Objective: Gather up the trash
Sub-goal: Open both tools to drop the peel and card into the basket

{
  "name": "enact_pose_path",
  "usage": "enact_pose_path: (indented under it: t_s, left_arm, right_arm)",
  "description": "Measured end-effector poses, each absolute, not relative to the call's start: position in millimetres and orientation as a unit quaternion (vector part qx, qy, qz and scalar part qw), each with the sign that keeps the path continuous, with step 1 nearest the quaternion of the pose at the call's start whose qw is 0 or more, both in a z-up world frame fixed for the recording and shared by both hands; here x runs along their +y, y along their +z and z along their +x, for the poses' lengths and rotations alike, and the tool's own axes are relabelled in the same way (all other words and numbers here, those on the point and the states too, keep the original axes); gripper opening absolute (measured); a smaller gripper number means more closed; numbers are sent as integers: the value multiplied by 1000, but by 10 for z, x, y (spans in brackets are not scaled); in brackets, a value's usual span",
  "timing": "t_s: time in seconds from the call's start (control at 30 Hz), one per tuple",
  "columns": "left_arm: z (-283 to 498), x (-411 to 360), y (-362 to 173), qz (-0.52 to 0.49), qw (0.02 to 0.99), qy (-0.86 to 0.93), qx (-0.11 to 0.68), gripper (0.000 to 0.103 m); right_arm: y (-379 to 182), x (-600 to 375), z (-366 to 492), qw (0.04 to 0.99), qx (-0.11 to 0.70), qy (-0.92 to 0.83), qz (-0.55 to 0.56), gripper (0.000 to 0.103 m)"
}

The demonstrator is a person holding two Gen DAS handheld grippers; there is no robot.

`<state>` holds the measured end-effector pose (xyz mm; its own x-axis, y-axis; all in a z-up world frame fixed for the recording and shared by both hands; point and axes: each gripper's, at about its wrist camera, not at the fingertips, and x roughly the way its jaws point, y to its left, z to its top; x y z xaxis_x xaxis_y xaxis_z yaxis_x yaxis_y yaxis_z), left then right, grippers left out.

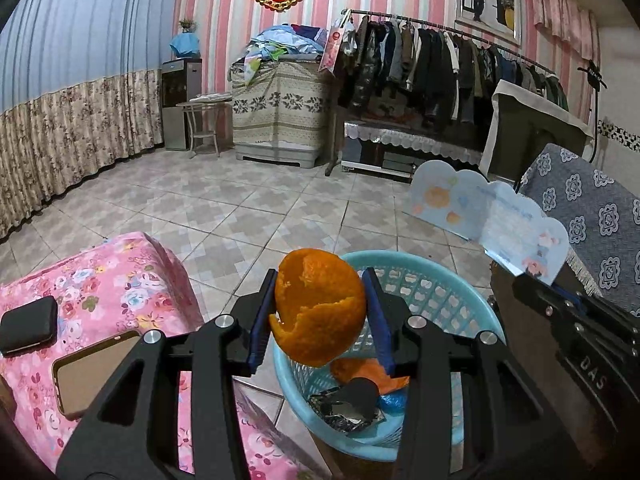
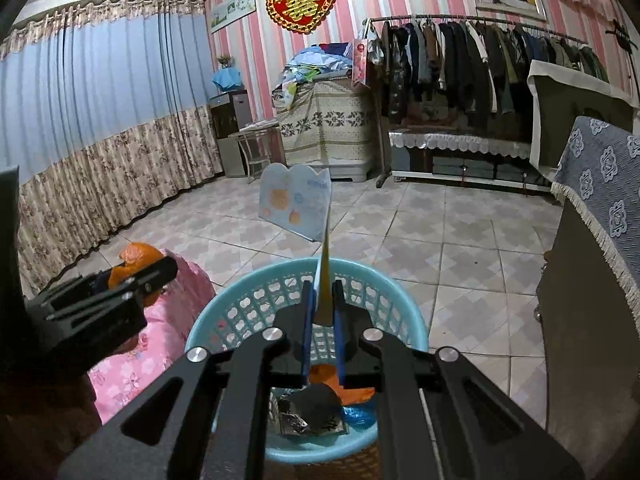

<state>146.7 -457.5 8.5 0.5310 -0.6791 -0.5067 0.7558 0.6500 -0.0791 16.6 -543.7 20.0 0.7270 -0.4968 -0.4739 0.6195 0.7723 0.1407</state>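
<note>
Orange peel (image 1: 320, 308): matt, pitted skin, torn edges. Basket (image 1: 448, 280): pale blue plastic, smooth, lattice wall. Left gripper (image 1: 320, 312) & right gripper (image 2: 323, 312): matt black w/ shiny metal bolt heads, blue pads. Card (image 2: 294, 204): thin printed paper, slight sheen. Tablecloth (image 1: 120, 280): pink floral cloth. Phone (image 1: 92, 372): glossy screen. Floor (image 1: 240, 208): glazed tile, smooth.

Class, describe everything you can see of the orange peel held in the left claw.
The orange peel is one large curled piece, bright orange with a dimpled skin and ragged torn edges, cupped like part of a hollow shell. The left claw grips it between two blue-padded fingers, one on each side. It hangs in the air above the near rim of the light blue basket, touching nothing but the pads. The right wrist view shows it beside the pink flowered cloth.
</note>
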Motion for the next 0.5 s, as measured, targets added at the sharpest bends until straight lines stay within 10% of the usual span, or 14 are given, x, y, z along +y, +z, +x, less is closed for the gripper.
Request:
enact_pose_path:
  t_s: [0.5]
  left_arm:
    - [1429, -4696, 8, 81, 864, -423, 262, 42]
  right_arm:
    - [144, -5484, 213, 914, 216, -311, 144, 9]
